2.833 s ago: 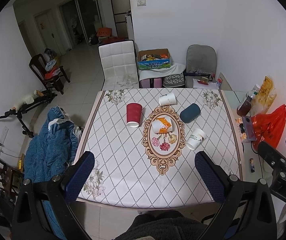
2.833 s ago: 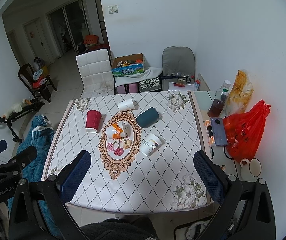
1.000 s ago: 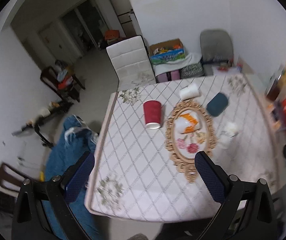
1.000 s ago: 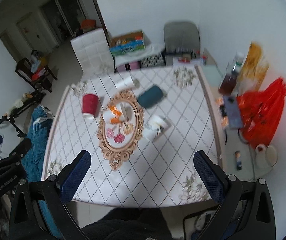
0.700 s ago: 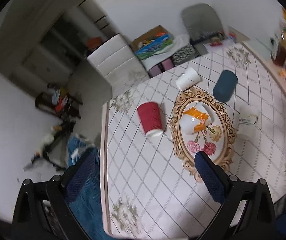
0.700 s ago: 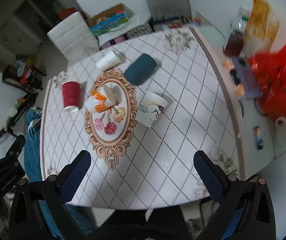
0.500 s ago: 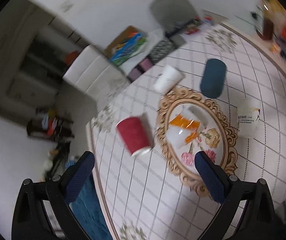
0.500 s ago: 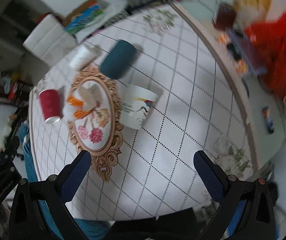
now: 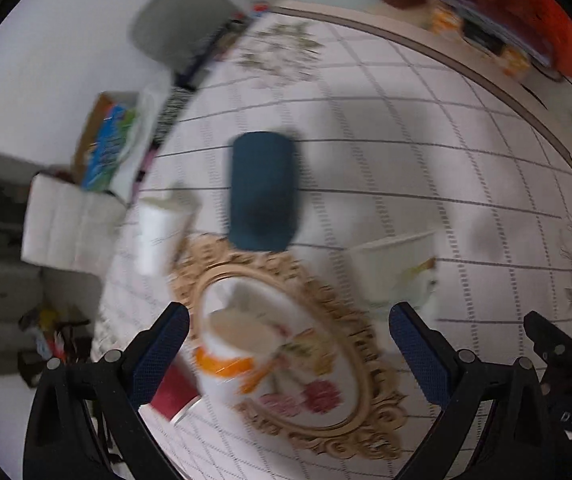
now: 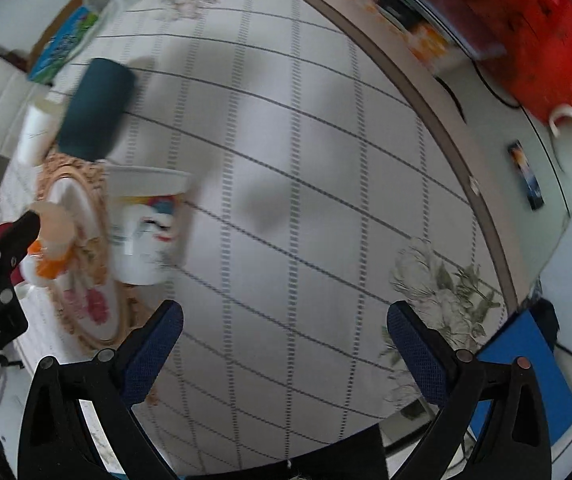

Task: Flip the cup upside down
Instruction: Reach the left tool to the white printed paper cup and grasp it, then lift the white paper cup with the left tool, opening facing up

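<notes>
left gripper [image 9: 288,354] and right gripper [image 10: 284,344]: jaws spread wide, holding and touching nothing. five cups on the diamond-patterned tablecloth [image 10: 306,160]: white-and-orange paper cup [image 9: 232,354] between the left fingers, red cup [image 9: 172,394], plain white cup [image 9: 158,236], dark teal cup [image 9: 262,190], printed white cup [image 10: 148,224].

Both views are pretty smeared. The orange-banded cup [image 9: 234,344] is a blur, so its print can't be read, and the red cup [image 9: 172,394] is half hidden behind the left gripper's finger [image 9: 158,354]. In the right view the red bag [image 10: 542,28] gets cut off by the frame edge.
</notes>
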